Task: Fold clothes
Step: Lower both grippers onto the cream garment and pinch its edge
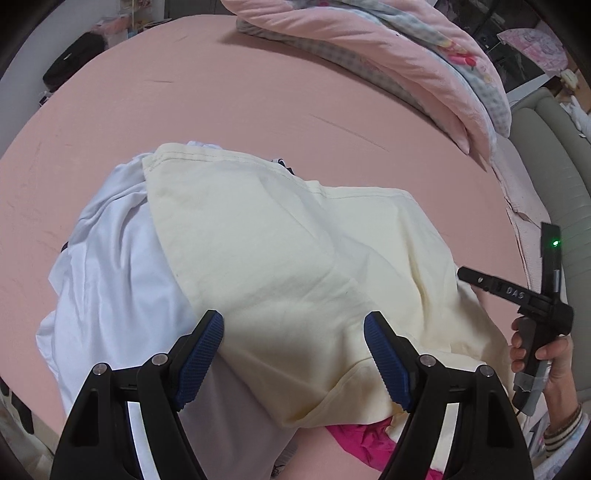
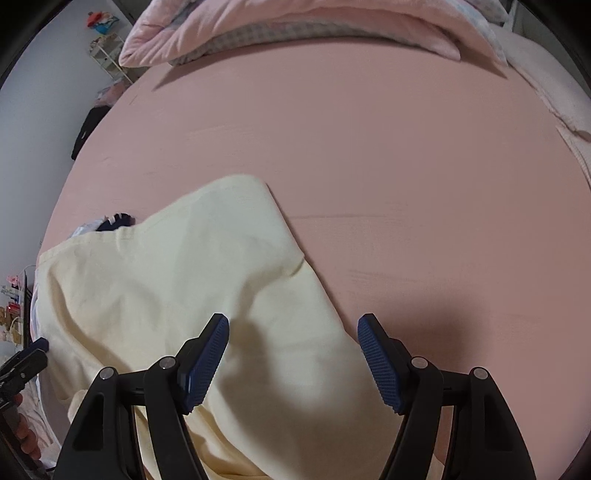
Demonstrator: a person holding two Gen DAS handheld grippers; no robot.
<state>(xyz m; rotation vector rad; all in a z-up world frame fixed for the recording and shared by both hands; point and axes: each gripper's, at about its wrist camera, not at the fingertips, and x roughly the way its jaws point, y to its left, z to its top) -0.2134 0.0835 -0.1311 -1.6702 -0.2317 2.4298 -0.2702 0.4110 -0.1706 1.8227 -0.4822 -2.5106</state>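
Note:
A cream-yellow garment [image 1: 280,243] lies spread on the pink bed sheet [image 1: 229,99], on top of a white garment [image 1: 110,266]. A magenta garment [image 1: 358,439] peeks out under its near edge. My left gripper [image 1: 293,325] is open above the cream garment, holding nothing. In the right wrist view the cream garment [image 2: 177,280] covers the lower left, and my right gripper [image 2: 293,326] is open over its right edge, holding nothing. The right gripper also shows in the left wrist view [image 1: 480,280], hand-held at the right.
A folded pink and checked quilt [image 1: 388,55] lies along the far side of the bed, also in the right wrist view [image 2: 295,29]. A grey padded headboard [image 1: 554,177] stands at the right. A dark bag [image 1: 74,62] sits beyond the bed's far left edge.

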